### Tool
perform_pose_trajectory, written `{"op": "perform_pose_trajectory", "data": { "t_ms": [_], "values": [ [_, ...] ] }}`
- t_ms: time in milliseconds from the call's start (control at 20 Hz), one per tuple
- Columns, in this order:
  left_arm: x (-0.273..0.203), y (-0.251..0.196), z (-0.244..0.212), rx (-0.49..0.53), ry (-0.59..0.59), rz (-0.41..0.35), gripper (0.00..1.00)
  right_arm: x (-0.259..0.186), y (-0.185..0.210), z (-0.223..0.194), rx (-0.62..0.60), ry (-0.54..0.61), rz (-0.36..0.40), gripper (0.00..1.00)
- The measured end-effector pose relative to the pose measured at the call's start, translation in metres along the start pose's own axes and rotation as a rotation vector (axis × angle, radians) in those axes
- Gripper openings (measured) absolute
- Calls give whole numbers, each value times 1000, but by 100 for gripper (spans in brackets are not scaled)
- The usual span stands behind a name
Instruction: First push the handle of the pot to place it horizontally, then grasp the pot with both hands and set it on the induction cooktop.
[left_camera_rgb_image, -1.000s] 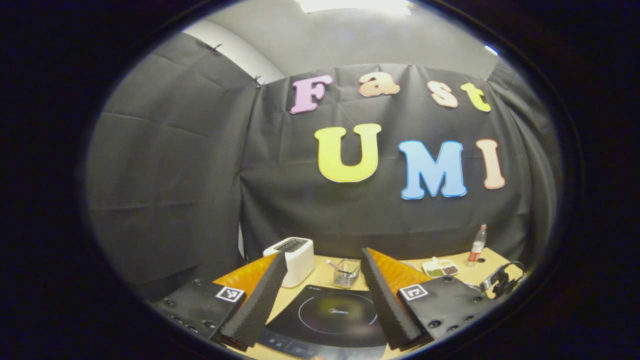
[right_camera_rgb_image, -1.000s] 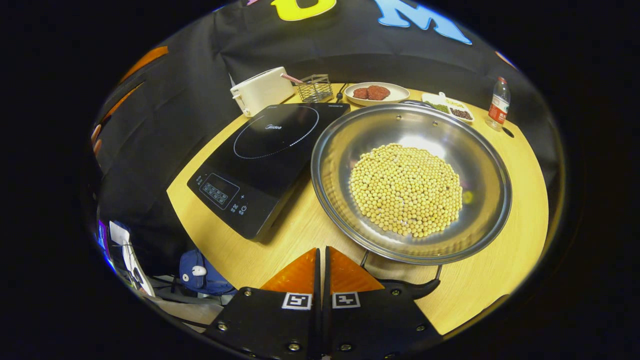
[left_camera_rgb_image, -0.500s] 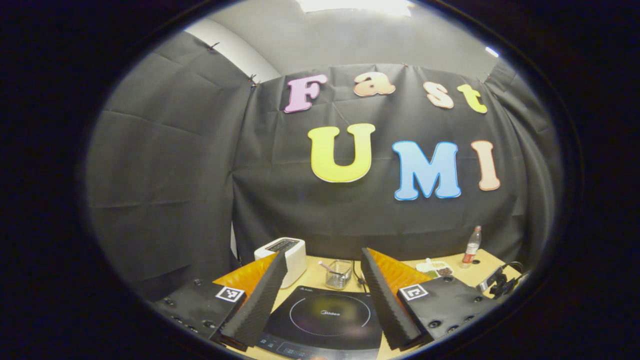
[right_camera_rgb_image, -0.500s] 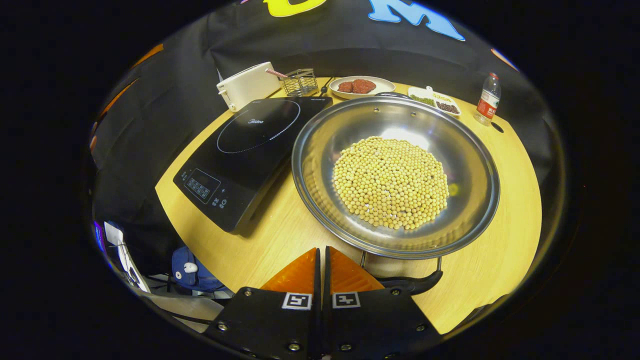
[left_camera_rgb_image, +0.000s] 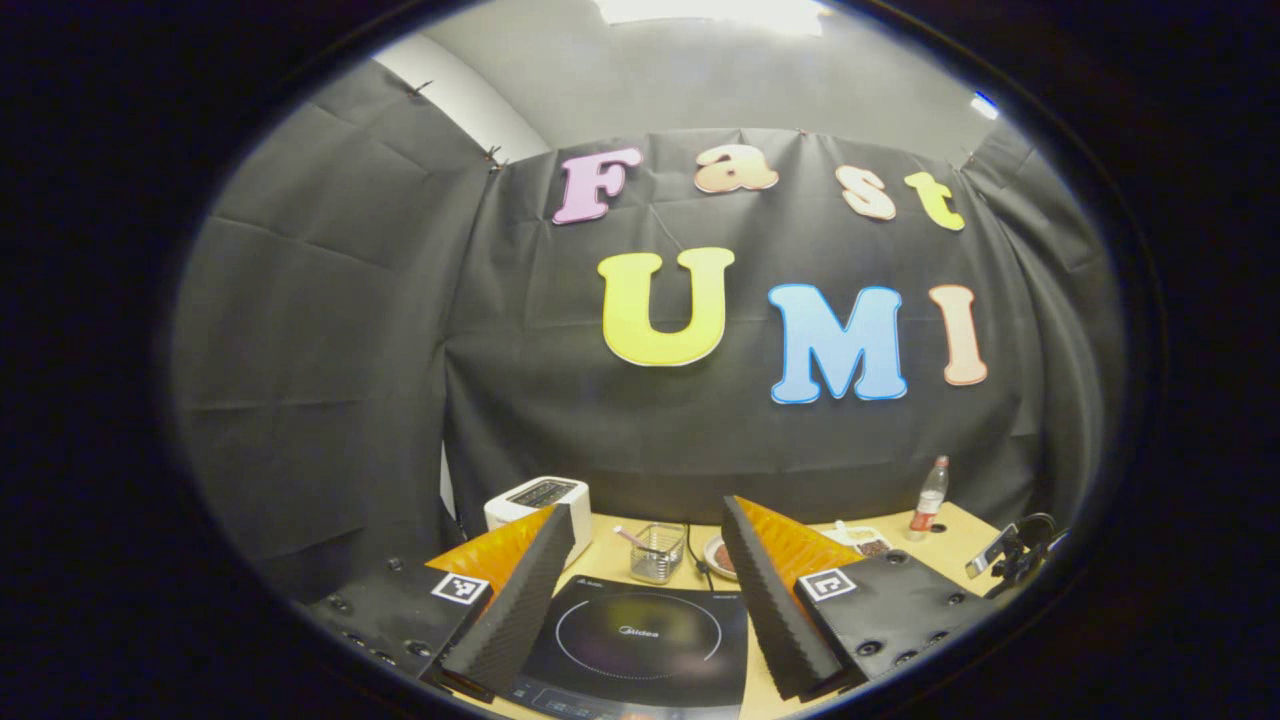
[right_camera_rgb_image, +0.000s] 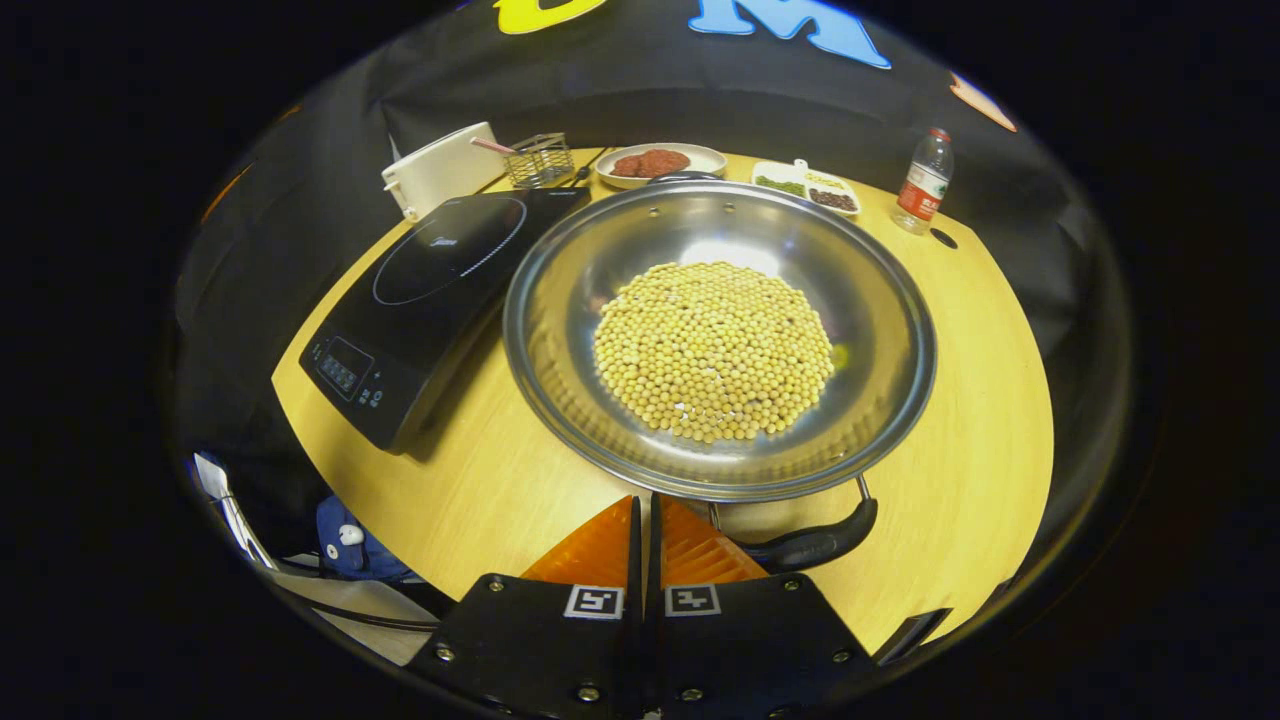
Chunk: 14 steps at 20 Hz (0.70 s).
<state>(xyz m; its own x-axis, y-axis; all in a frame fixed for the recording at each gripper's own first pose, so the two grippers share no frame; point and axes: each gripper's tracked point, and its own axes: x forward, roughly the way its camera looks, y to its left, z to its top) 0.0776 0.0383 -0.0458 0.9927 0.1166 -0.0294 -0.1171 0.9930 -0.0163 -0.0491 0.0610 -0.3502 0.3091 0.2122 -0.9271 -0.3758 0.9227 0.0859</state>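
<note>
A wide steel pot holding a heap of soybeans sits on the wooden table, right of the black induction cooktop. The pot's black handle lies at its near rim and points right. My right gripper is shut with nothing in it; its tips stand just below the pot's near rim, against the handle's left end. My left gripper is open and held high, with the cooktop below and between its fingers.
Along the back edge stand a white toaster, a wire basket, a plate of meat, a divided dish and a bottle. The table's near edge drops to a floor with bags.
In the right gripper view the pot and cooktop have slid left, and the handle now sticks out further to the right of my shut fingers. The left gripper view has drifted slightly.
</note>
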Motion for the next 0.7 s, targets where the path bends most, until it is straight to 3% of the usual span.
{"op": "perform_pose_trajectory", "data": {
  "t_ms": [450,700],
  "values": [
    [37,-35,-13,-23,16,-124,94,-5,-61,-5,96,41,-147,1],
    [57,-42,-21,-53,34,-192,98,-7,-92,-11,112,66,-240,1]
  ]
}}
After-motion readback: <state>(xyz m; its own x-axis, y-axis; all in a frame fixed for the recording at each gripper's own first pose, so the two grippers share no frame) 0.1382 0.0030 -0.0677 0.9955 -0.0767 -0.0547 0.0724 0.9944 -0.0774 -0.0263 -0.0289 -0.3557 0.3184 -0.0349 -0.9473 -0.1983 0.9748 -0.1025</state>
